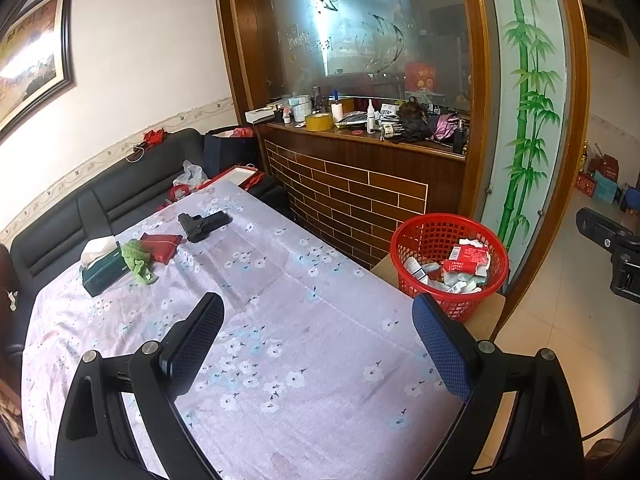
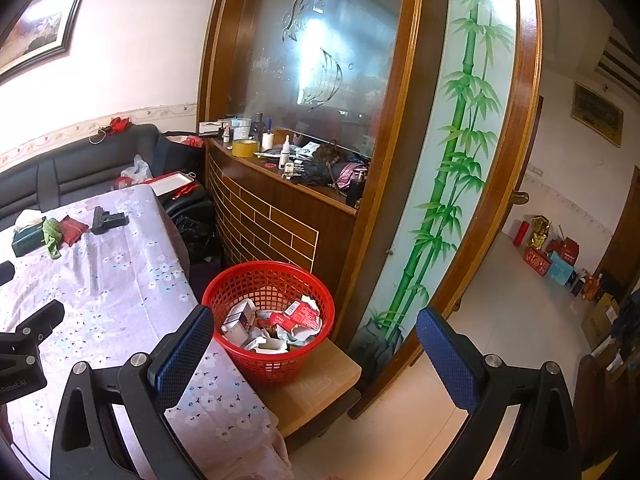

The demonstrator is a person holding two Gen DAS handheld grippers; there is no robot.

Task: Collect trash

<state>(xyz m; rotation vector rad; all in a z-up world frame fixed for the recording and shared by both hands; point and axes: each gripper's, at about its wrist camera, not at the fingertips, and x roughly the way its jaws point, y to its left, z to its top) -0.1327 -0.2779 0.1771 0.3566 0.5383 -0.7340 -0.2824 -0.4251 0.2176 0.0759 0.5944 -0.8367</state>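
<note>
A red mesh basket (image 1: 444, 304) (image 2: 260, 364) stands on a low wooden stool (image 2: 320, 380) beside the table, holding crumpled red and white cartons (image 1: 466, 258) (image 2: 296, 314). My left gripper (image 1: 320, 344) hovers open over the floral tablecloth (image 1: 280, 280), nothing between its blue pads. My right gripper (image 2: 314, 354) is open too, above the basket and the table's corner, also with nothing in it. At the table's far end lie a green tissue box (image 1: 100, 272), a green rag (image 1: 138, 260), a red pouch (image 1: 160, 245) and a black pistol-shaped object (image 1: 202, 224).
A black sofa (image 1: 120, 184) runs behind the table. A wooden counter (image 1: 360, 140) cluttered with tape, bottles and bags stands to the right of it, next to a bamboo-painted glass panel (image 2: 448, 184). Boxes (image 2: 552, 256) line the tiled floor's far wall.
</note>
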